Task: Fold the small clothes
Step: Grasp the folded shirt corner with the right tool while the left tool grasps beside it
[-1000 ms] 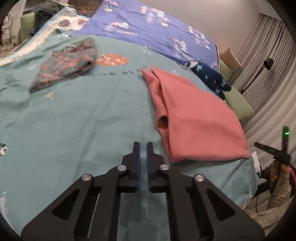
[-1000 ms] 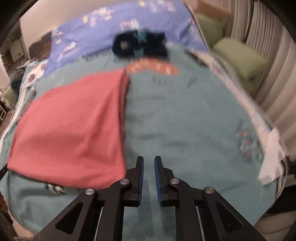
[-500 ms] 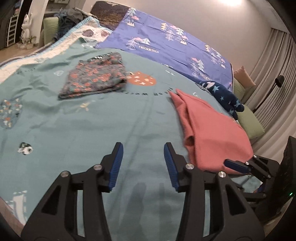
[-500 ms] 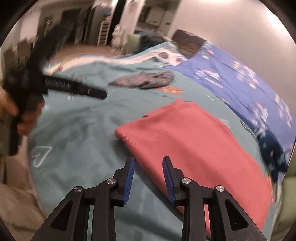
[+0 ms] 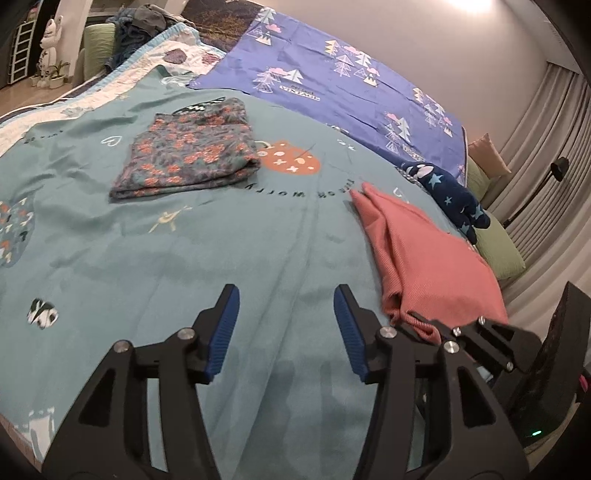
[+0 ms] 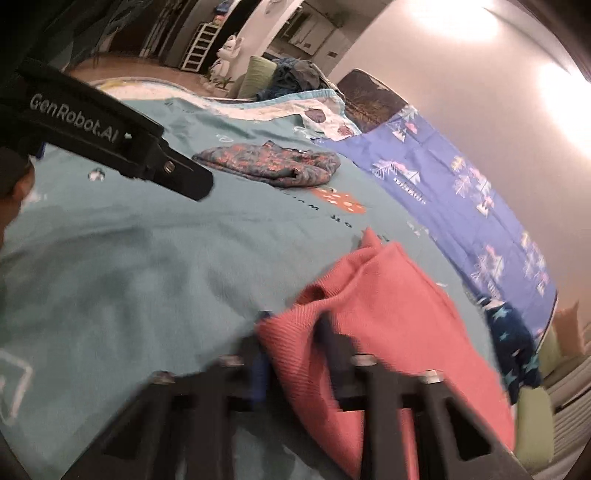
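right gripper (image 6: 291, 347) clenched on pink garment's (image 5: 436, 266) near corner on teal bedspread (image 5: 184, 266)
left gripper (image 5: 286, 325) opening over bare cover, nothing between its jaws.

We see a dim room lit warmly from above: a bright glare patch (image 5: 476, 5) burns out on the wall at the top of the left wrist view, and 2 such patches (image 6: 454, 18) wash out the wall in the right wrist view. Soft shadows (image 5: 295, 387) fall on the teal bedspread (image 5: 110, 258) under the left gripper (image 5: 286, 328). The left wrist view is fairly sharp; the right wrist view is smeared by motion, its right gripper (image 6: 291, 365) and the pink garment (image 6: 388, 325) blurred. Both views bend strongly outward, with black corners
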Demonstrator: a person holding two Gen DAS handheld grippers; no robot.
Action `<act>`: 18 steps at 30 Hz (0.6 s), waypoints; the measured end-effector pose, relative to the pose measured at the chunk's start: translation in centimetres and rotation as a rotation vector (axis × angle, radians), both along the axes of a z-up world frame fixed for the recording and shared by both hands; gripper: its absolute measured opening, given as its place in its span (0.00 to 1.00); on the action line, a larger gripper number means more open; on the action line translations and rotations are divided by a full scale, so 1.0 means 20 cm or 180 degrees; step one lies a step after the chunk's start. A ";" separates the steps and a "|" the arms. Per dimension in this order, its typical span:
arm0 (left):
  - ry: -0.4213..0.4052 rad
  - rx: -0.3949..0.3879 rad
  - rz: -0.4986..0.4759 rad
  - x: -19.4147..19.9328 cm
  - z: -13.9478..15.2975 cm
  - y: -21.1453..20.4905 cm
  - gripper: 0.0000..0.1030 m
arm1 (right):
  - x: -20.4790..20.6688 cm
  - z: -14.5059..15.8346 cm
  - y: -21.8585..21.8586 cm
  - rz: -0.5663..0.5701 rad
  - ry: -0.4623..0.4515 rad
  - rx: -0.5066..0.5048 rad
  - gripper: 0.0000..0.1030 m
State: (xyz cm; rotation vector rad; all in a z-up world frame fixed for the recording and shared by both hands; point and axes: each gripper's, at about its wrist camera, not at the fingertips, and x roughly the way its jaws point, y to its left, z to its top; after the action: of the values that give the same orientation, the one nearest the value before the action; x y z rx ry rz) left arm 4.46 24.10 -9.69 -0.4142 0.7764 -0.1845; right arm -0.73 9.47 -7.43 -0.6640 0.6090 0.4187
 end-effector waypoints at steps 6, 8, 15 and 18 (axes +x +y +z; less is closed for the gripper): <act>-0.0070 -0.0400 -0.0357 0.19 0.05 -0.07 0.69 | 0.00 0.22 -0.17 -0.0123 0.0037 0.0884 0.05; -0.0026 -0.0622 -0.0589 0.29 0.05 -0.13 0.75 | 0.00 0.26 -0.21 -0.0162 0.0065 0.1066 0.05; 0.0519 -0.1012 -0.1015 0.61 -0.07 -0.34 0.79 | 0.04 0.26 -0.22 -0.0187 0.0273 0.1198 0.05; 0.0518 -0.1115 -0.0960 0.70 -0.10 -0.36 0.65 | 0.03 0.25 -0.22 -0.0192 0.0257 0.1187 0.05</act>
State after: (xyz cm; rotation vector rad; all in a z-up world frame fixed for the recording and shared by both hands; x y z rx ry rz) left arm 18.37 16.81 -11.79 -0.6478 0.9690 -0.5799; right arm -0.17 5.16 -2.38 -0.2735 0.6055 0.4891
